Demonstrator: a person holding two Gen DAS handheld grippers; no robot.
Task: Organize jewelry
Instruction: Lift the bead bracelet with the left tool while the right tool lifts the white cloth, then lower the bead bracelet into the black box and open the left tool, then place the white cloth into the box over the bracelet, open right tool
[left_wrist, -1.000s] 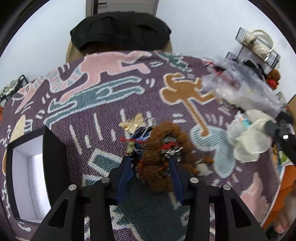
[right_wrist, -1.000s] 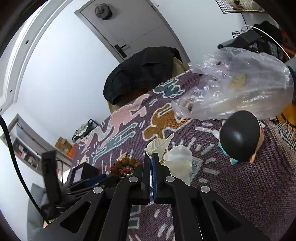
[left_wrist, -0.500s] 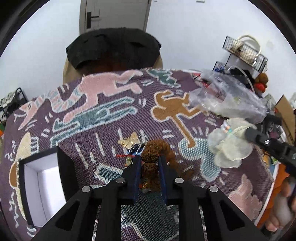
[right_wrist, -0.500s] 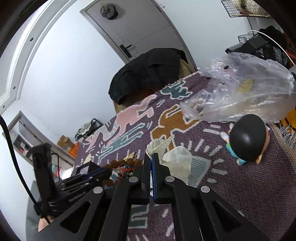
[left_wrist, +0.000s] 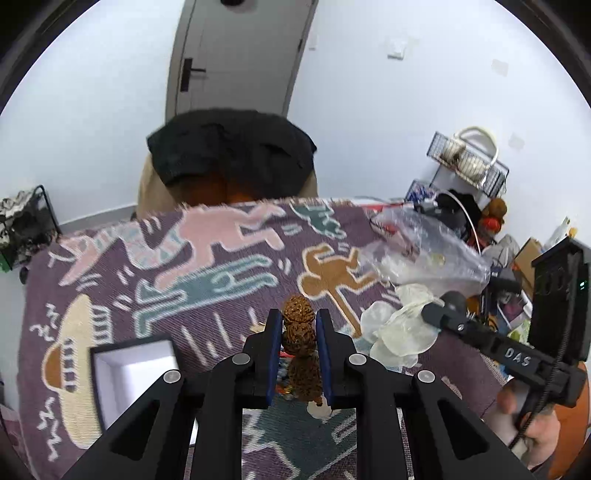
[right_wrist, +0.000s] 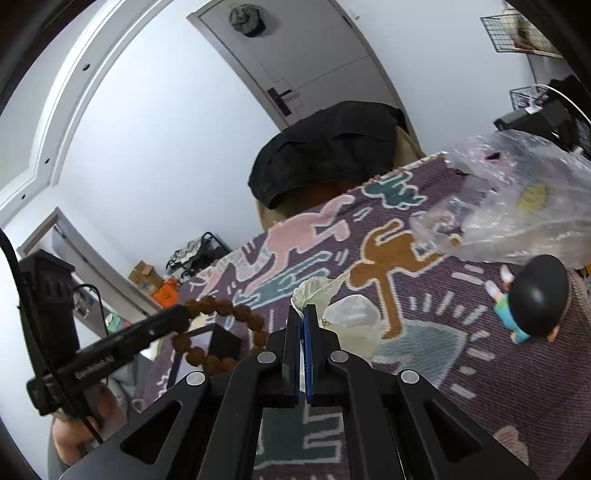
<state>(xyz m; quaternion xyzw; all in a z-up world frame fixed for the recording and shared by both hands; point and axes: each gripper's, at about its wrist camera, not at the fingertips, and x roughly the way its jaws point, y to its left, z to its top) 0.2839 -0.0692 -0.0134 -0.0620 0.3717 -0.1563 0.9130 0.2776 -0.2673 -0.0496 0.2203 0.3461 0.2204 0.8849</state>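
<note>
My left gripper (left_wrist: 298, 320) is shut on a brown bead bracelet (left_wrist: 299, 334) and holds it lifted above the patterned cloth; the loop hangs down between the fingers. In the right wrist view the bracelet (right_wrist: 221, 334) dangles from the left gripper (right_wrist: 183, 316) over an open black box with a white inside (right_wrist: 218, 341). That box (left_wrist: 133, 373) sits at the lower left in the left wrist view. More jewelry (left_wrist: 282, 373) lies under the bracelet. My right gripper (right_wrist: 303, 314) is shut on a whitish translucent pouch (right_wrist: 351, 325), which also shows in the left wrist view (left_wrist: 400, 330).
A purple patterned cloth (left_wrist: 221, 258) covers the table. A crumpled clear plastic bag (right_wrist: 517, 206) lies at the far right. A figurine with a black head (right_wrist: 532, 291) lies to the right. A chair with dark clothing (left_wrist: 229, 158) stands behind the table.
My left gripper shut on the bead bracelet and lifted it off the cloth, leaving the other jewelry below. The right gripper stayed shut on the pouch and barely moved.
</note>
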